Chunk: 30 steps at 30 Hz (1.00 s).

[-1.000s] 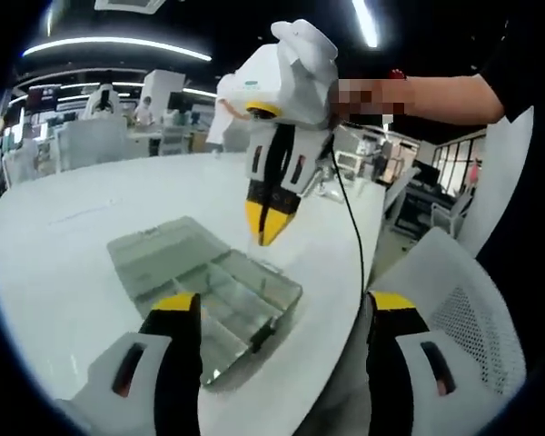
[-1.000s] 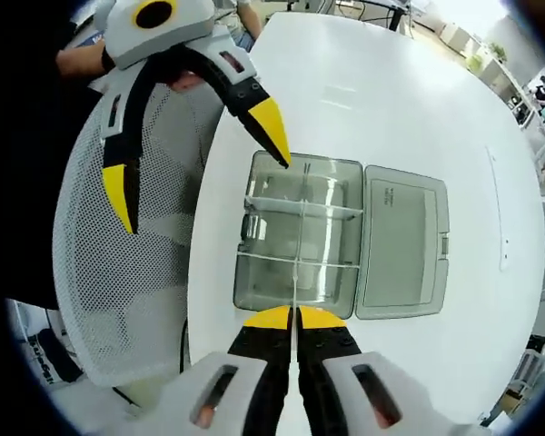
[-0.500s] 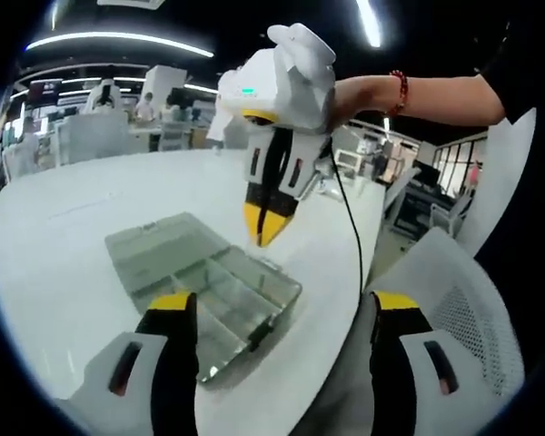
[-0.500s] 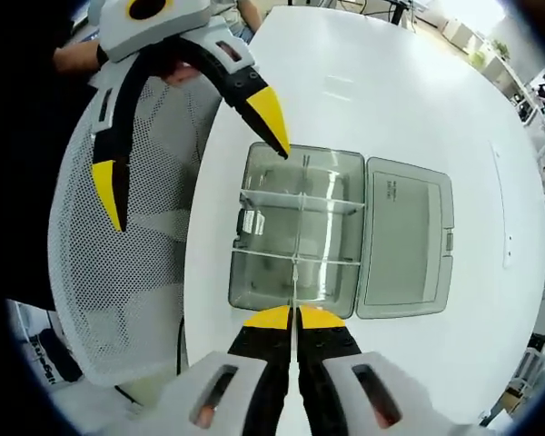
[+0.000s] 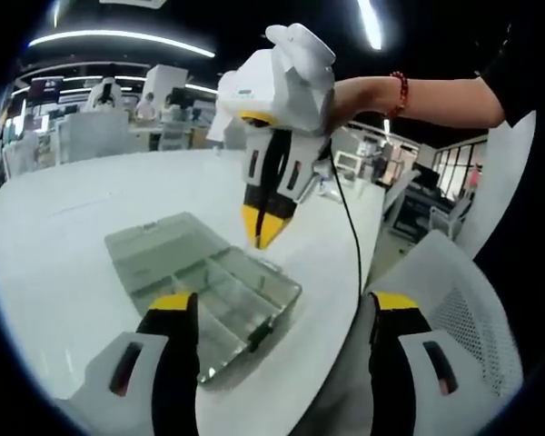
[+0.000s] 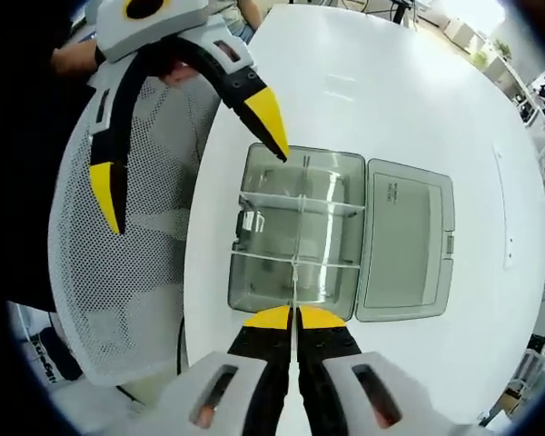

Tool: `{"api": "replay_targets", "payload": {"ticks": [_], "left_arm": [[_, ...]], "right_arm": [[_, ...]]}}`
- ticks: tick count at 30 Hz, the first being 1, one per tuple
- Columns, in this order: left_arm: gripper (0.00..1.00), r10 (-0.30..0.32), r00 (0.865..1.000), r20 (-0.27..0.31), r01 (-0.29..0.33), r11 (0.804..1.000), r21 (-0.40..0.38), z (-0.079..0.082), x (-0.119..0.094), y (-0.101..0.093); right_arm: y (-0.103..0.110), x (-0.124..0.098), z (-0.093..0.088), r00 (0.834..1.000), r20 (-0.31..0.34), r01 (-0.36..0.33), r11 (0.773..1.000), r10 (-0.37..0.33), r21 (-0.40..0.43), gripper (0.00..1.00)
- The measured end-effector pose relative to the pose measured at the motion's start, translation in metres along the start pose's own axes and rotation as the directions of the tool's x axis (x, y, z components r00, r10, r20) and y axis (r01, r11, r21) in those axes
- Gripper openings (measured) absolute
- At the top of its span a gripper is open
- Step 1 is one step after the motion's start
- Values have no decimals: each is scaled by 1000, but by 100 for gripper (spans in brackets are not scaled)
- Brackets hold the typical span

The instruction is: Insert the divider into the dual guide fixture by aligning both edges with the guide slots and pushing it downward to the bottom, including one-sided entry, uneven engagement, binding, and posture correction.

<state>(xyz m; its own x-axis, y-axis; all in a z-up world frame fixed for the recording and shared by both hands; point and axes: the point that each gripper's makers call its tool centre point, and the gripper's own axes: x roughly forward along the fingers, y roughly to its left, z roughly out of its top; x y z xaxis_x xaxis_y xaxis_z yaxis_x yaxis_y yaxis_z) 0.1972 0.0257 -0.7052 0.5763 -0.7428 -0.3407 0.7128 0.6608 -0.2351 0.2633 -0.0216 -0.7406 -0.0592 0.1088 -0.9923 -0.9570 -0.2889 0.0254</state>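
A clear plastic compartment box (image 6: pixel 295 238) lies on the white table (image 6: pixel 391 91) with its lid (image 6: pixel 405 241) folded open to the side. Two cross dividers sit inside it. My right gripper (image 6: pixel 293 316) is shut on a thin clear divider (image 6: pixel 293 282), seen edge-on and pointing down over the box's middle. In the left gripper view the right gripper (image 5: pixel 262 227) hangs tips-down just above the box (image 5: pixel 209 282). My left gripper (image 5: pixel 283 304) is open and holds nothing, near the box's end by the table edge. It shows as the open left gripper (image 6: pixel 186 156) in the right gripper view.
A white mesh chair (image 6: pixel 127 272) stands against the table edge beside the box, also seen as the chair (image 5: pixel 454 304). A black cable (image 5: pixel 352 236) hangs from the right gripper. Desks and people are far behind the table (image 5: pixel 64 227).
The right gripper with the divider has shifted slightly up and left above the box. The left gripper stays open in about the same place.
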Motion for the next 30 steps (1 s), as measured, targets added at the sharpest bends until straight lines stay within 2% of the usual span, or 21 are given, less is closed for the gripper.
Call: {"api": "replay_targets", "payload": {"ticks": [24, 30], "left_arm": [[73, 4, 1000, -5, -4, 1000, -12, -1, 1, 3], [73, 1, 1000, -5, -1, 1000, -17, -1, 1, 2]], "right_arm": [[-1, 11, 3, 999, -24, -31, 998, 32, 45, 0], [-2, 16, 1, 999, -11, -40, 997, 41, 64, 0]]}}
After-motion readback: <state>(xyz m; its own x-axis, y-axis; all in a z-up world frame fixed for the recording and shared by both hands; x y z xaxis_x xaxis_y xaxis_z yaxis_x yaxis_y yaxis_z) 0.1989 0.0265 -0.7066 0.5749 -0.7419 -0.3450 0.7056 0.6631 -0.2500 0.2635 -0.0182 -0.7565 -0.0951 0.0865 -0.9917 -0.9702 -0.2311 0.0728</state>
